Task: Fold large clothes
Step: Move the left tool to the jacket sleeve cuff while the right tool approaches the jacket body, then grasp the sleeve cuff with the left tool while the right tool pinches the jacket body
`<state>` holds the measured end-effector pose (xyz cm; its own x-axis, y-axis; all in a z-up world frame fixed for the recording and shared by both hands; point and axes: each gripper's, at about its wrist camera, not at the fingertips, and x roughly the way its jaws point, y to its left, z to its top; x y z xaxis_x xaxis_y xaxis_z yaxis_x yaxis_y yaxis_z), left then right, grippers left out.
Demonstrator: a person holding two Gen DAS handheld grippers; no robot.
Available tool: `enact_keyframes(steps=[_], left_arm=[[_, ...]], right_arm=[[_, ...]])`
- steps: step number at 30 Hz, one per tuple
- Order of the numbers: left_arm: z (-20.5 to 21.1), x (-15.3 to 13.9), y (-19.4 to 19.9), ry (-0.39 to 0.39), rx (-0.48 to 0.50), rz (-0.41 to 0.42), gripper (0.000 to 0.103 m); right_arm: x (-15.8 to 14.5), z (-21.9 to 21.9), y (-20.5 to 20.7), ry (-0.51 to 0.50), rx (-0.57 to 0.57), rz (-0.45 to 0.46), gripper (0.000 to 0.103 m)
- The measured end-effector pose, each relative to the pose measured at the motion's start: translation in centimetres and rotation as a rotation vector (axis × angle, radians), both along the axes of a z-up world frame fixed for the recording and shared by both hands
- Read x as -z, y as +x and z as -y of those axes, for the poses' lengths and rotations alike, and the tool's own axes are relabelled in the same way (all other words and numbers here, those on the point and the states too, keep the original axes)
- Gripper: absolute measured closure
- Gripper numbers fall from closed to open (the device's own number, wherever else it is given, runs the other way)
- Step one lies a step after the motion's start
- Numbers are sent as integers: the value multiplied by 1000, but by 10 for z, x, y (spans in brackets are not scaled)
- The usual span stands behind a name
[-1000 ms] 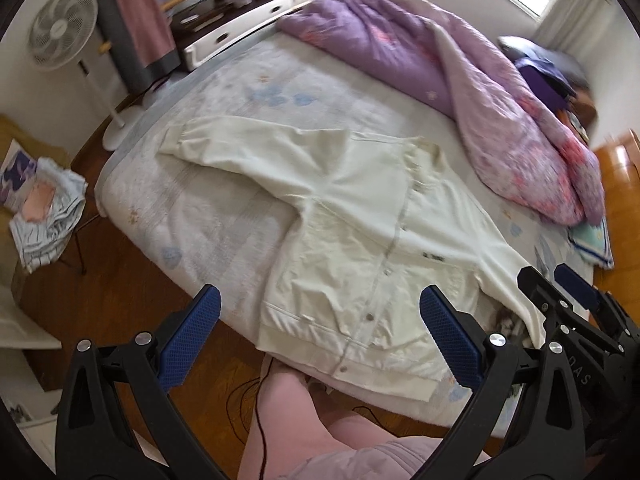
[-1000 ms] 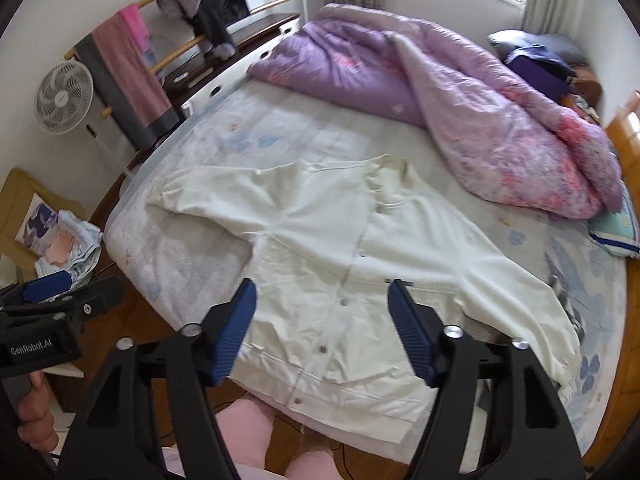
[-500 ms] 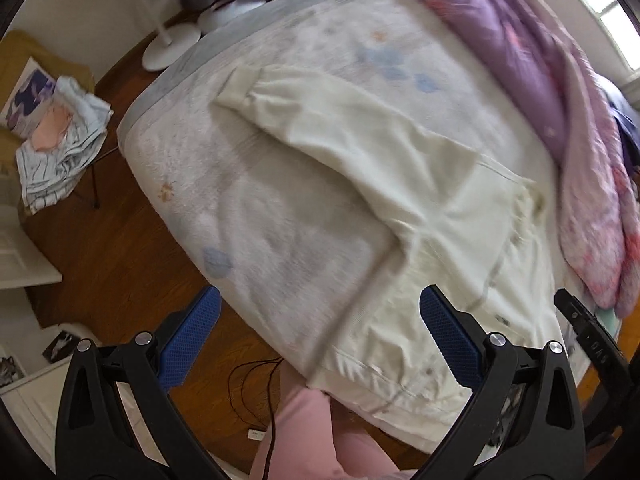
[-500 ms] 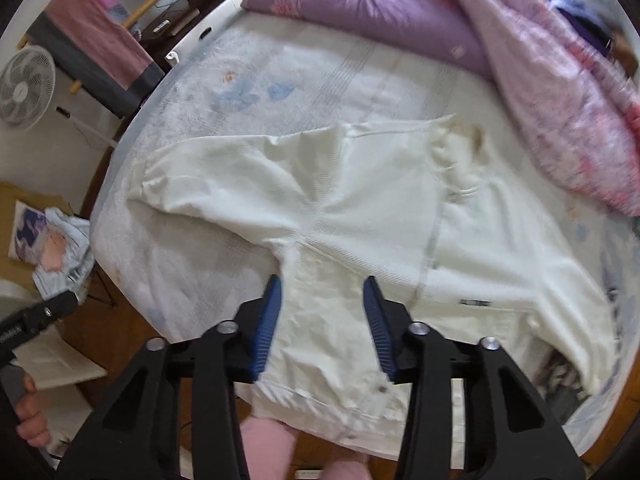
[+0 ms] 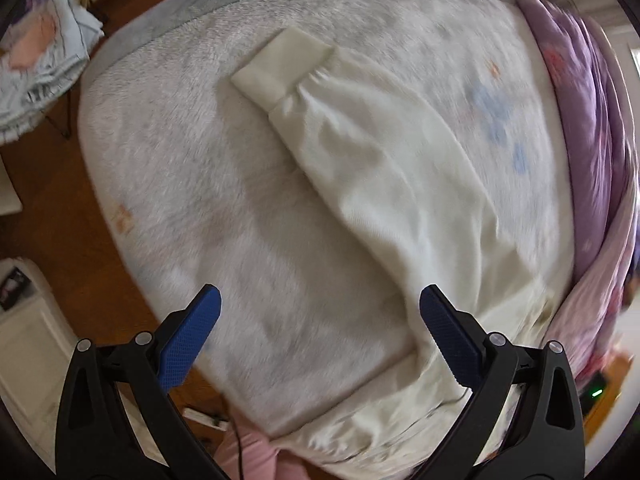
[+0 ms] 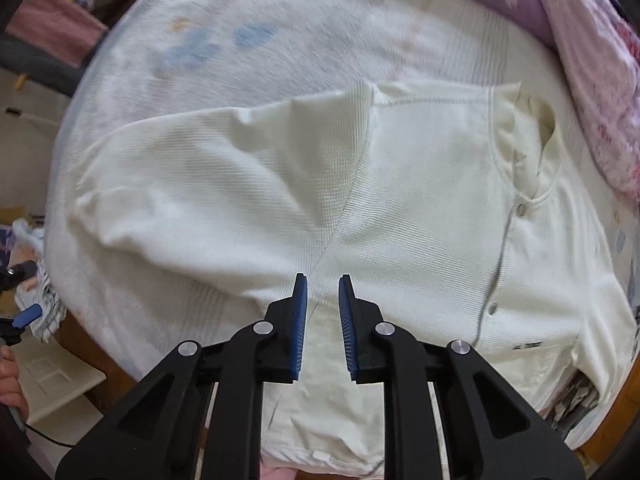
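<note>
A cream button-front cardigan [image 6: 420,184] lies spread flat on the bed [image 6: 280,40], its collar to the upper right. Its long sleeve [image 5: 384,168] runs up and left to a ribbed cuff [image 5: 284,64]. My left gripper [image 5: 320,308] hangs open above the bedsheet beside the sleeve's lower part, with nothing between its blue pads. My right gripper [image 6: 323,292] points down over the armpit seam where sleeve meets body. Its jaws are closing, a narrow gap still shows, and no cloth is pinched between the pads.
A purple and pink duvet [image 6: 580,40] is heaped along the bed's far right side. Wooden floor [image 5: 52,200] borders the bed on the left, with a pile of striped laundry [image 5: 44,60] there. A hand [image 6: 10,380] shows at the right wrist view's left edge.
Both grippers have dropped toward the bed and moved left over the cardigan. The right gripper's jaws have narrowed from wide to a slim gap. The left stays wide.
</note>
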<state>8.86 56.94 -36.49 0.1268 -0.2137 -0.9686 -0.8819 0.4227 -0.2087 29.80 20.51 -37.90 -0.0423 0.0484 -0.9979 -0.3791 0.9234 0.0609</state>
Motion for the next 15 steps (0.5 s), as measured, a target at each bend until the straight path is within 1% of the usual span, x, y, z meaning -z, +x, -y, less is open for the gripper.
enact_keyframes(steps=[3, 5, 7, 9, 10, 11, 13, 15], left_arm=[[-25, 19, 8, 0, -33, -3, 4], [-36, 28, 10, -13, -58, -2, 4], [-49, 43, 10, -39, -97, 3, 4], [-62, 60, 9, -62, -142, -24, 4], [-65, 66, 8, -71, -155, -25, 5], [-70, 72, 9, -84, -169, -16, 7], [-79, 82, 11, -107, -193, 2, 20], [-90, 91, 13, -114, -223, 6, 21]], right_arm=[[30, -3, 9, -35, 11, -20, 87], [50, -3, 14, -38, 22, -47, 87], [67, -2, 18, -38, 38, -73, 87], [82, 0, 22, -41, 51, -100, 87], [90, 0, 25, -32, 56, -111, 87], [97, 0, 27, -20, 54, -122, 87], [109, -3, 30, 1, 34, -140, 87], [120, -5, 33, -17, 22, -135, 87]])
